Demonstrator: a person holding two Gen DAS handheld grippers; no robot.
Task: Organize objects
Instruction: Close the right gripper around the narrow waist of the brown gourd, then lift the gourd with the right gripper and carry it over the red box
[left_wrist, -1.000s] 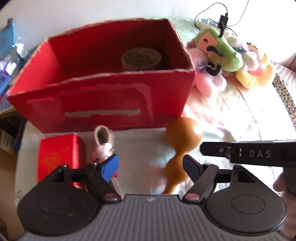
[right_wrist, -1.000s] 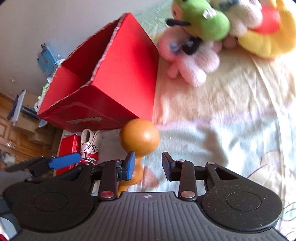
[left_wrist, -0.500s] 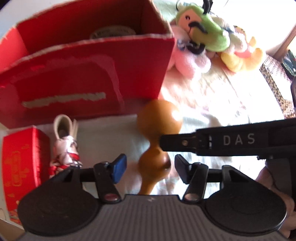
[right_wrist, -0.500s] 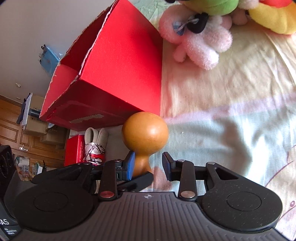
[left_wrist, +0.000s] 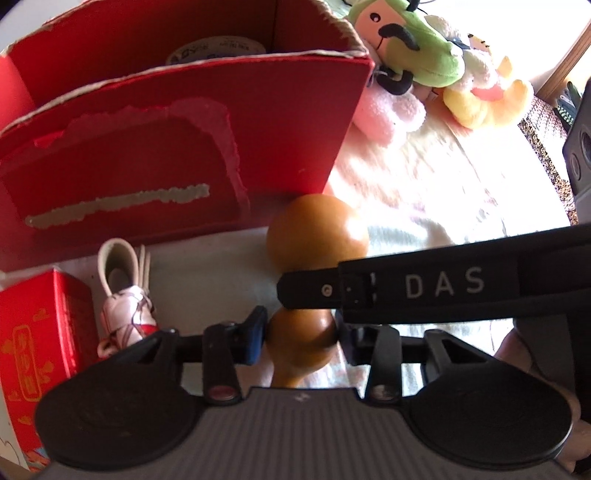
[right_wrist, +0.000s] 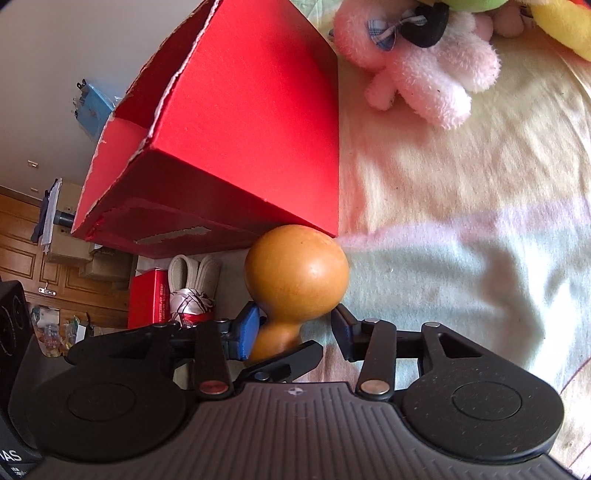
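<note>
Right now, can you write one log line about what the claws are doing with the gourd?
left claw: closing on gourd small bulb | right claw: opening, gourd neck between, only blue pad touching | red box: behind gourd

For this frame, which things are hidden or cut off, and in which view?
- Gourd: in the left wrist view its waist is hidden by the right gripper's finger, its stem end by the camera mount.
- Tape roll: only its top shows above the red box wall.
- Small shoe: in the right wrist view its toe is hidden by the gripper body.
- Small red carton: cut off by the left edge.
</note>
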